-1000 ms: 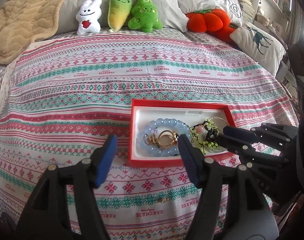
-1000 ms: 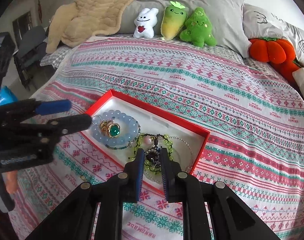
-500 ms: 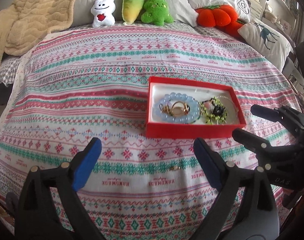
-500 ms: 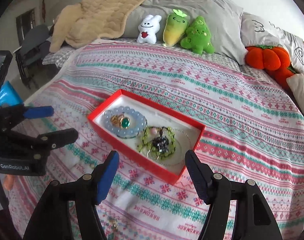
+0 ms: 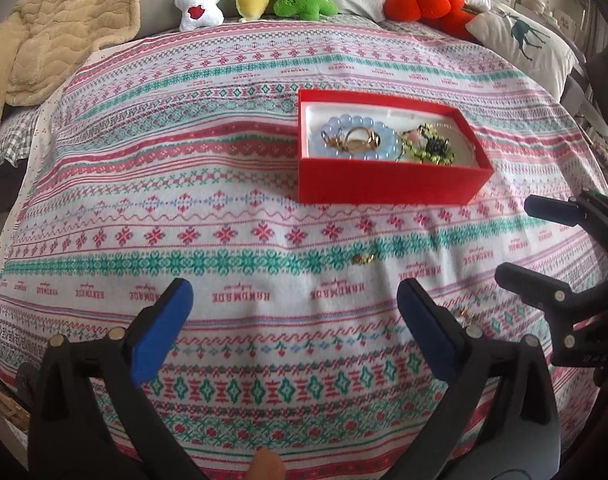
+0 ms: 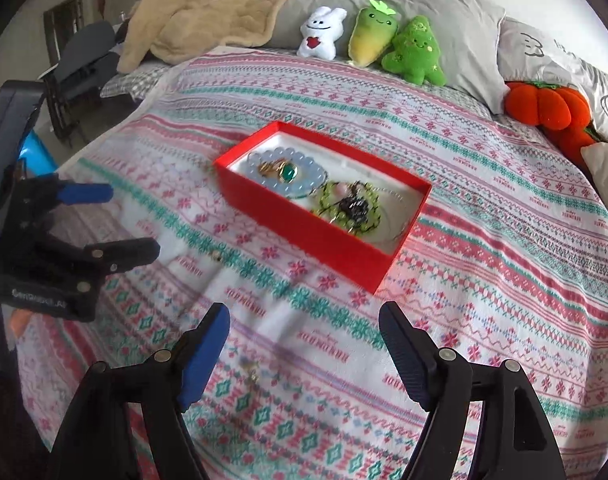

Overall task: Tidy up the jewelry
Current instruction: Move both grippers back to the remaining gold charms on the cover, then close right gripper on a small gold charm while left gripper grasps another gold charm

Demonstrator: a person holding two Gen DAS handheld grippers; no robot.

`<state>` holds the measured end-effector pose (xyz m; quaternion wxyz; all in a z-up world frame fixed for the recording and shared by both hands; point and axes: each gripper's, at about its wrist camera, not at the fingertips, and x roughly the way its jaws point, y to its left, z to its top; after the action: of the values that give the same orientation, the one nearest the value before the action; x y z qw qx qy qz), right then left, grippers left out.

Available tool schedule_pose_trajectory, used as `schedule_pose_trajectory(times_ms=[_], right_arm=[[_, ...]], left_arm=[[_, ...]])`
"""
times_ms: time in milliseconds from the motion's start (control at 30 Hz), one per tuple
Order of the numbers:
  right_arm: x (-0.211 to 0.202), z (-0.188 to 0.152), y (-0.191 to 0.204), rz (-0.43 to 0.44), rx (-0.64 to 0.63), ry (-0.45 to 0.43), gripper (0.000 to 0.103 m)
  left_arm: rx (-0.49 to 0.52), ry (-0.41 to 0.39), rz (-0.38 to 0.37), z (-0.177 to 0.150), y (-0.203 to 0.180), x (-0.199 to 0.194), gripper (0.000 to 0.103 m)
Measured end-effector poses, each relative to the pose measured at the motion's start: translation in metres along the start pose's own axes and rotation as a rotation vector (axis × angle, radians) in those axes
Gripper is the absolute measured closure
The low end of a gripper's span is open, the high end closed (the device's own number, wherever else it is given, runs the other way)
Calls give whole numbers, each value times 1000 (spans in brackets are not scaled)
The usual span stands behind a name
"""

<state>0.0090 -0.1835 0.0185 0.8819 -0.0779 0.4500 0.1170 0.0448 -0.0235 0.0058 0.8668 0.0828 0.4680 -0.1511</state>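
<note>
Both grippers withdrew from red box (image 5: pixel 387 184), jaws released; approach small gold earring (image 5: pixel 363 258) on bed low, pinching gently.

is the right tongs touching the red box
Apart. The right wrist view shows patterned bedspread between the open right tongs and the red box.

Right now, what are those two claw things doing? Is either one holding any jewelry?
Left gripper: open, holding nothing, over the bedspread short of the red box.
Right gripper: open, also holding nothing.
</note>
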Motion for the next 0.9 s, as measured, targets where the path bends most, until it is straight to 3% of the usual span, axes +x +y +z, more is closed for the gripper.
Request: schedule_pose_trajectory(times_ms=[400,567,667,733,900], right_arm=[[13,-49,27,65,-99,86,25],[20,-60,32,100,-110,98,25],[22,-61,30,116,-86,87,25],[25,-59,28,124,-70,86,28],[33,-52,23,118,-39,83,53]], left_arm=[[67,67,-10,-35,3,17,1],[103,103,-1,-48,-2,27,1],[103,85,1,-52,-4,29,1],[102,69,5,-54,-6,30,0],[89,21,31,-59,-9,33,0]])
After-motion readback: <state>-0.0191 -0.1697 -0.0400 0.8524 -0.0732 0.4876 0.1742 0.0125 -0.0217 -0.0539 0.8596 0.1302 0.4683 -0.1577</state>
